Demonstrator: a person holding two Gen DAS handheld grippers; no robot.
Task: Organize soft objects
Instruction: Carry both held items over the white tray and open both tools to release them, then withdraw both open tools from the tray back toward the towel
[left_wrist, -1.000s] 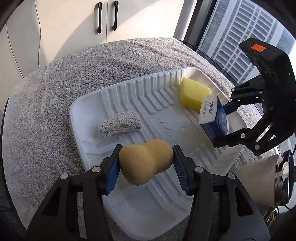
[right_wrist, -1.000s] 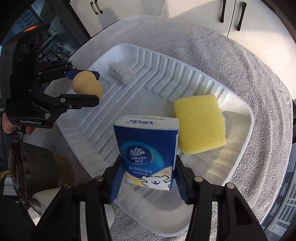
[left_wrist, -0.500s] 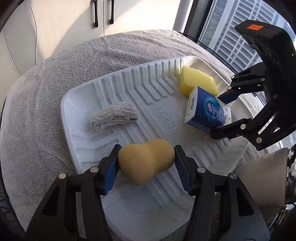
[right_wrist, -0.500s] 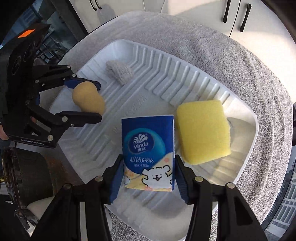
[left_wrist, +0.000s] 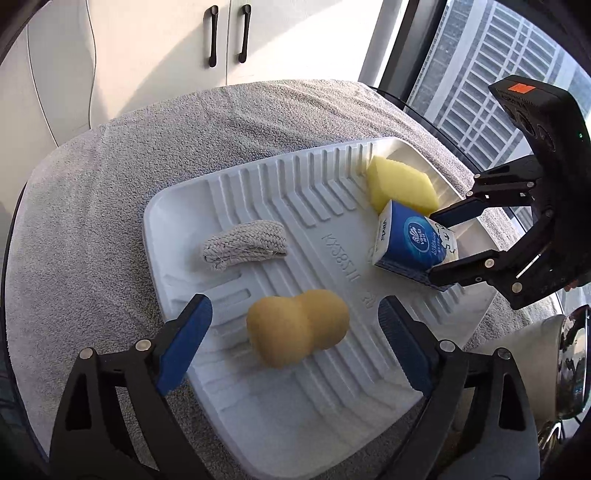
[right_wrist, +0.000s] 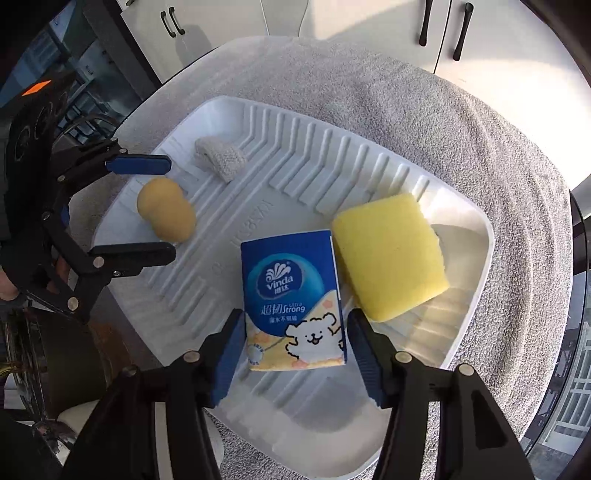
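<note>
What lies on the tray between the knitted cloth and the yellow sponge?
Nothing: in the right wrist view only bare ribbed tray separates the knitted cloth from the yellow sponge. The tissue pack sits nearer the camera.

Left hand-held gripper jaws just opened wide, pads touching nothing; right hand-held gripper jaws just eased apart, angled downward.

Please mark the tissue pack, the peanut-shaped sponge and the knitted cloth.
tissue pack (right_wrist: 291, 295): right wrist view, blue printed front face.
peanut-shaped sponge (left_wrist: 297, 326): left wrist view, waist between its two lobes.
knitted cloth (left_wrist: 244, 245): left wrist view, middle of the roll.
</note>
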